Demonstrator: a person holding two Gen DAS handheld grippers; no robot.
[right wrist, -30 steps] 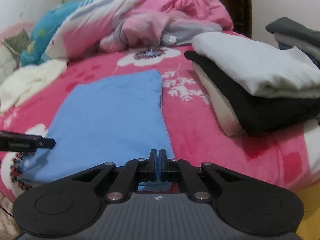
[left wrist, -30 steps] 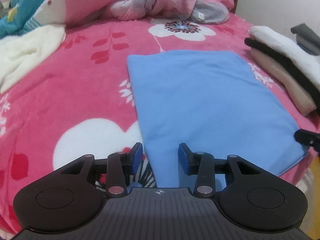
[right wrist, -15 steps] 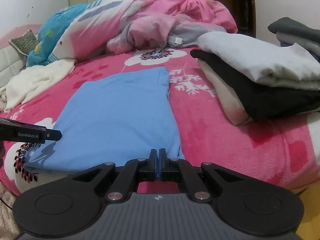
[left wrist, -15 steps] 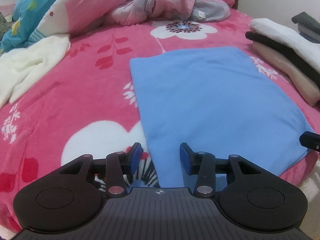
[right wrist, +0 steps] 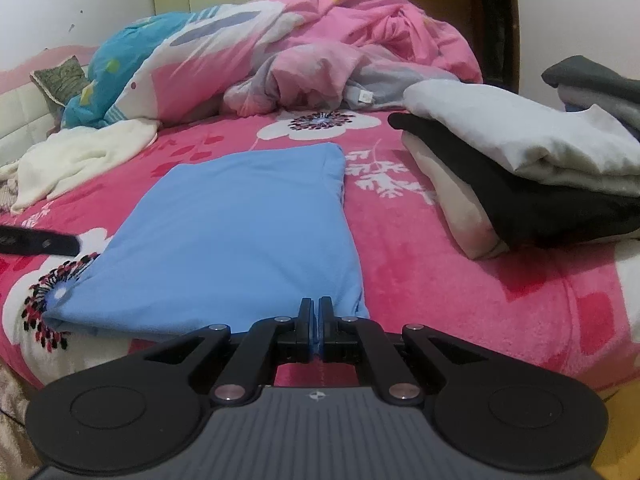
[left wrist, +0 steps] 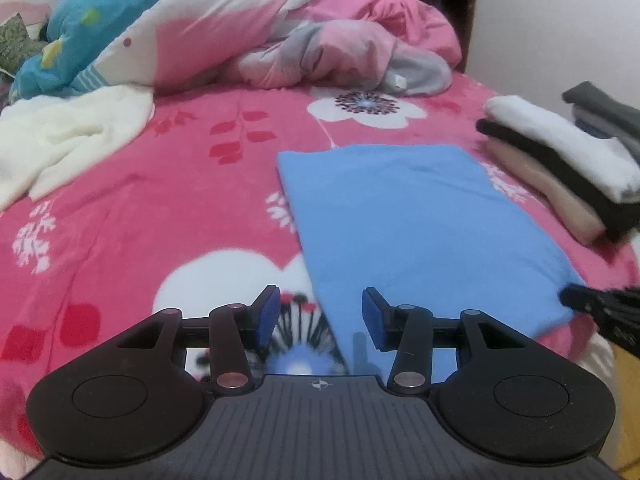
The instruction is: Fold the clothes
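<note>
the blue garment (left wrist: 416,232) lies flat on the pink floral blanket (left wrist: 168,208), already folded into a long rectangle, left of a stack of folded clothes (right wrist: 520,176). the right gripper (right wrist: 316,320) has its fingers pressed together at the near right corner, apparently pinching the hem. the left gripper (left wrist: 320,316) hovers over the near left edge, jaws opening, nothing pressed between them. the step looks like the next fold: the left must grab its corner, then both lift toward the far end.

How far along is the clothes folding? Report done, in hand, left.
Done: a folded stack sits at the right. In hand: the blue garment lies folded flat; the left gripper is opening over its corner, the right gripper shut. Left: the white garment.
</note>
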